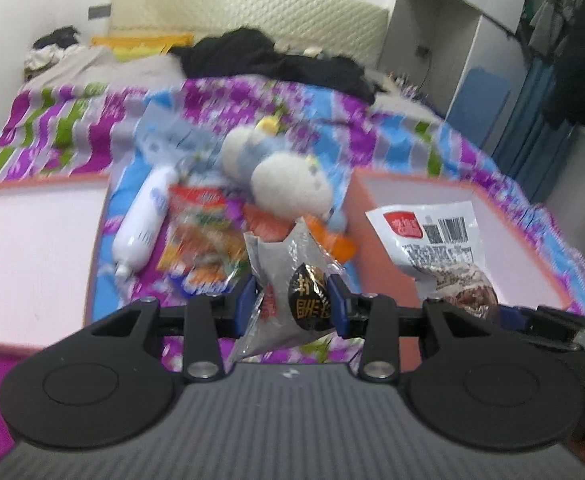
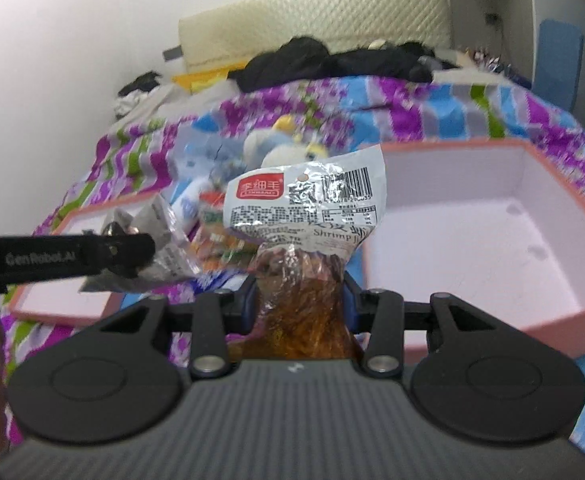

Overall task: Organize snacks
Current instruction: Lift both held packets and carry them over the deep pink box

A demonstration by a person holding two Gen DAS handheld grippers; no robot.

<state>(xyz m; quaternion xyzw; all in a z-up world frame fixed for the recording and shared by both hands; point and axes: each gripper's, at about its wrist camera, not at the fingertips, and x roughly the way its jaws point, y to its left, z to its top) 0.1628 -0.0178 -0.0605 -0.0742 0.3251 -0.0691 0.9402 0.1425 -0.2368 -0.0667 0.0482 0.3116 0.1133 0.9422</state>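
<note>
left gripper (image 1: 294, 300) clamps a grey snack packet (image 1: 288, 280); right gripper (image 2: 300, 300) grips a shrimp packet (image 2: 304, 208), its "shrimp" print legible only in the right view.

A grey foil snack packet (image 1: 292, 280) with a black oval label is held upright above the bedspread. A clear shrimp packet (image 2: 304, 216) with a white printed top and brown contents is raised before the pink box (image 2: 492, 216). A white tube (image 1: 142, 224) and an orange packet (image 1: 202, 240) lie flat between both boxes.
</note>
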